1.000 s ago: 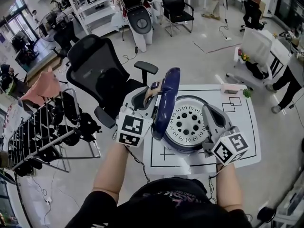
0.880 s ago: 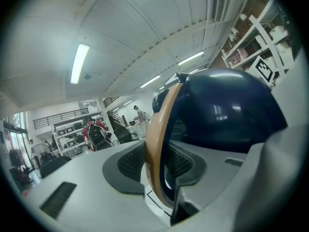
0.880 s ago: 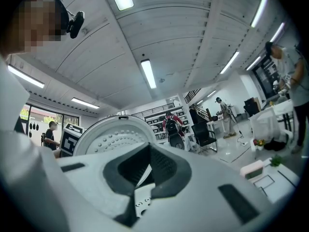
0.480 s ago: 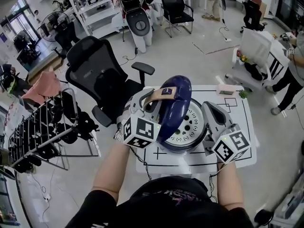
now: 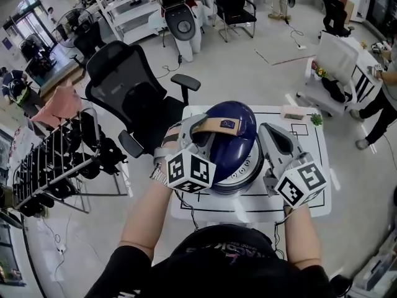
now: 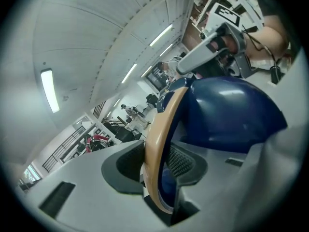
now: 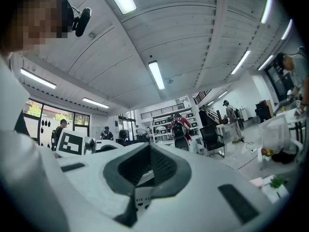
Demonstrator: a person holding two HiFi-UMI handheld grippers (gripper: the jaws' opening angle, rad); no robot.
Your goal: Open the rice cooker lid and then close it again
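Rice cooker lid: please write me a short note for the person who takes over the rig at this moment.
Left tool: closed on the tan curved handle of the dark blue domed lid; jaws have just eased open a little.
Right tool: shut, empty, beside the round rice cooker on the white table.
Done: lid opened, then lowered from upright to nearly down.
To do: press lid fully shut, release handle.
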